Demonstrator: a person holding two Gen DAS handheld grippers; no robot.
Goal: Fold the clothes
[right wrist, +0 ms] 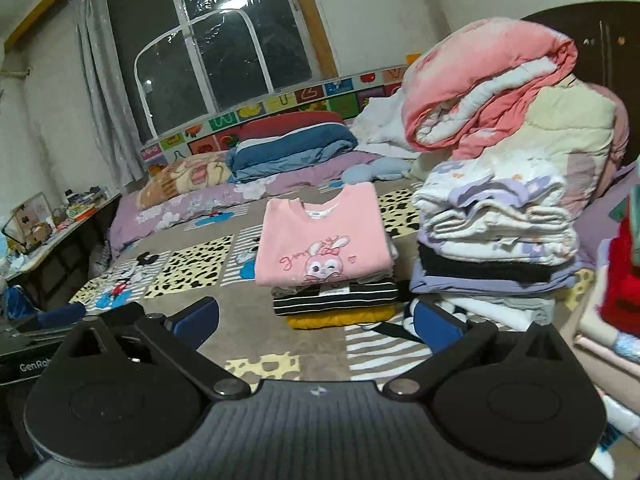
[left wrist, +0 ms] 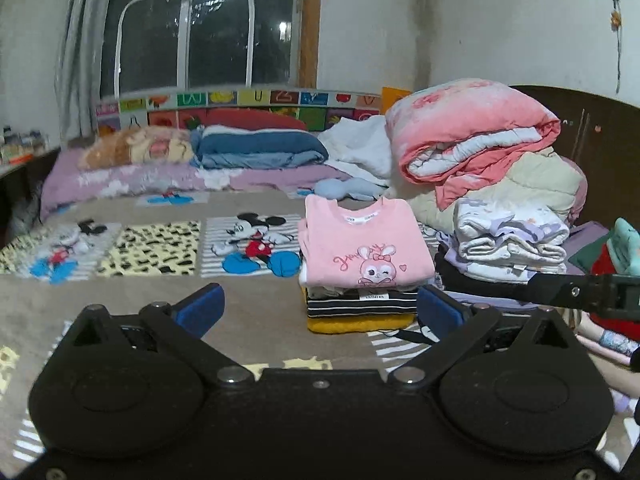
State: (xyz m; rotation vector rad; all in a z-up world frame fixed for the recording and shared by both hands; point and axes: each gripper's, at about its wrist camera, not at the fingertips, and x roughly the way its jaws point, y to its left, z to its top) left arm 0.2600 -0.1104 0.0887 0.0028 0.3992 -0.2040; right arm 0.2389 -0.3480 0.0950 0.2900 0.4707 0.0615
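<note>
A folded pink top with a bunny print [left wrist: 362,246] [right wrist: 322,242] lies on top of a small stack of folded clothes: striped [left wrist: 360,304] [right wrist: 336,298] and yellow [left wrist: 358,323] [right wrist: 340,318] pieces lie beneath it, on the bed. My left gripper [left wrist: 320,308] hangs open just in front of the stack, blue pads [left wrist: 200,308] wide apart, holding nothing. My right gripper [right wrist: 316,320] is open too, in front of the same stack, nothing between its fingers. The right gripper's arm [left wrist: 580,290] shows at the right edge of the left wrist view.
A cartoon-print bedspread [left wrist: 160,248] [right wrist: 192,264] covers the bed. A taller pile of folded white and purple clothes [left wrist: 508,236] [right wrist: 496,232] stands right of the stack, with rolled pink and cream quilts [left wrist: 472,132] [right wrist: 492,80] behind. More clothes [right wrist: 620,280] lie far right. A cluttered desk [right wrist: 52,224] sits left.
</note>
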